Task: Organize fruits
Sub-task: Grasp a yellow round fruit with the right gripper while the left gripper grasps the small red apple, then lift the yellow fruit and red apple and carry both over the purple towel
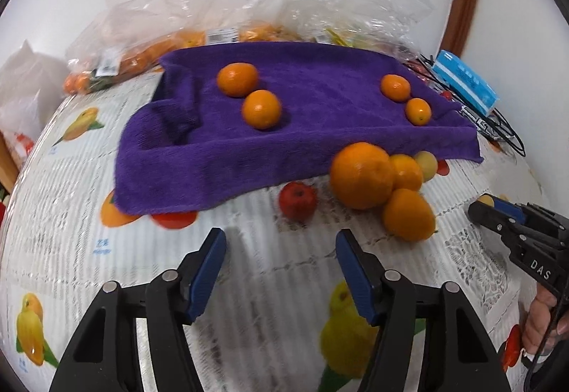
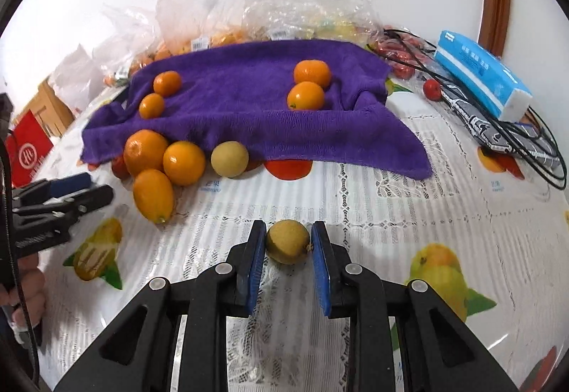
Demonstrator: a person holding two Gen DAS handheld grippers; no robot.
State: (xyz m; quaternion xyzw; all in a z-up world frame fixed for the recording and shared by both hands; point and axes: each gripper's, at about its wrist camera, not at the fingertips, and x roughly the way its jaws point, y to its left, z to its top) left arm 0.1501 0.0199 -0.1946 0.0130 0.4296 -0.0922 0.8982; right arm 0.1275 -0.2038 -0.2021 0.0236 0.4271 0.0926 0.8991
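Note:
A purple towel (image 1: 320, 129) lies on the table with two oranges (image 1: 237, 79) on its left part and two smaller ones (image 1: 395, 87) on its right. In front of its near edge sit a big orange (image 1: 361, 175), two smaller oranges (image 1: 409, 214) and a yellowish fruit (image 1: 425, 164). My left gripper (image 1: 281, 250) hangs open over the tablecloth with nothing between its fingers. My right gripper (image 2: 288, 226) is shut on a small yellow-green fruit (image 2: 288, 242) just above the cloth. In the right wrist view the towel (image 2: 249, 122) is ahead, with the loose oranges (image 2: 183, 162) to the left.
Clear plastic bags of fruit (image 1: 185, 36) pile up behind the towel against the wall. A blue tissue pack (image 2: 483, 79) and black cables (image 2: 526, 143) lie at the right. A red bag (image 2: 30, 152) stands off the table's left. The tablecloth (image 2: 391, 214) has printed fruit.

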